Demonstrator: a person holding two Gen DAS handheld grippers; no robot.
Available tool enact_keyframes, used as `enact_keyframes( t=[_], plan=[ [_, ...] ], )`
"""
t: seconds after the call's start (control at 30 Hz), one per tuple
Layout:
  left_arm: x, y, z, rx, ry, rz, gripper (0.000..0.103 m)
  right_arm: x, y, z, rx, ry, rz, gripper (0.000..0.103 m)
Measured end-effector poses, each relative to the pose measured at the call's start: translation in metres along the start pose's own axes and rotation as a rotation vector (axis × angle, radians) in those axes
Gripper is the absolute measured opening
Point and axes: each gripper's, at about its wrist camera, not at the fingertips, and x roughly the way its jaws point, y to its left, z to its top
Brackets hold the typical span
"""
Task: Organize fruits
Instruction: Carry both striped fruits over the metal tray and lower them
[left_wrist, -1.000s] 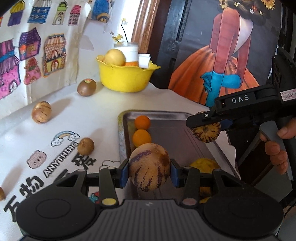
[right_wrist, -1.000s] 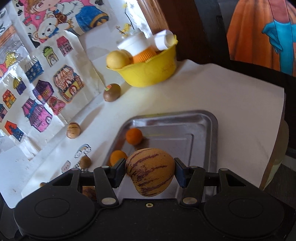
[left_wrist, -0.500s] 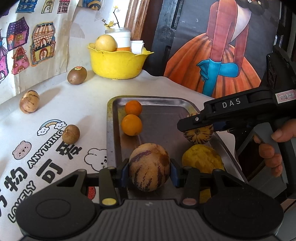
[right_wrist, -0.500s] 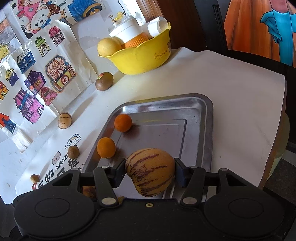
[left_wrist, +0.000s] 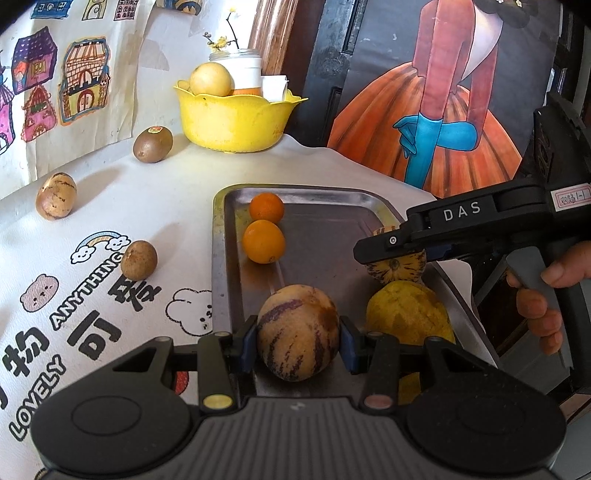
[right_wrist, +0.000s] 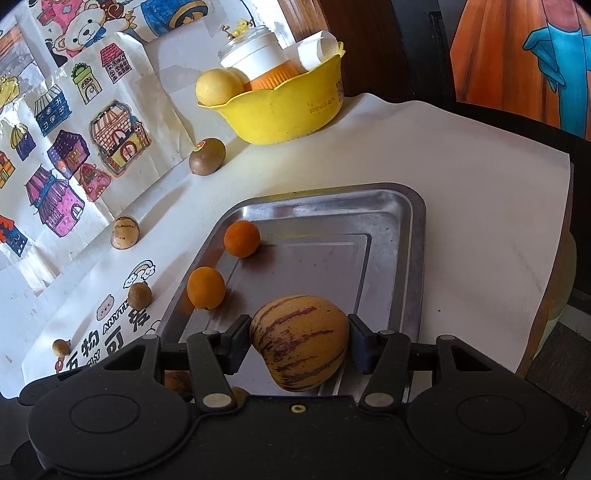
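While each of the two tongs clamps its own fruit over the rectangular steel tray (left_wrist: 218, 258), neither fruit rests on the metal. The left tongs (left_wrist: 297, 341) grip a tan, purple-striped pepino melon (left_wrist: 297, 330) above the tray's near end. The right tongs (right_wrist: 300, 341) hold a second striped pepino melon (right_wrist: 300, 341) beside a knobbly yellow fruit (left_wrist: 410, 314) lying in the tray. Two small oranges (left_wrist: 264, 242) sit along the tray's left side. On the white-clothed counter (left_wrist: 166, 206), a brown kiwi (left_wrist: 152, 144) lies near the yellow plastic bowl (left_wrist: 232, 122).
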Motion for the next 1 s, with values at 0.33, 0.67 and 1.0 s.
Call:
enact_keyframes(
  t=[0.33,0.67,1.0],
  plan=[
    [0.0004,-0.0006,-0.0008,0.008,-0.002,0.002,0.048,0.0001,0.0029,-0.0021,-0.025,-0.005,-0.013,0.057],
    [0.0012,-0.0005,-0.0016,0.011,-0.001,0.002,0.049,0.0005,0.0036,-0.0028,-0.025,-0.005,-0.015,0.057],
    [0.0014,-0.0002,-0.0022,0.011,0.000,0.002,0.049,0.0001,0.0028,-0.0025,-0.018,0.002,-0.020,0.057]
  ],
)
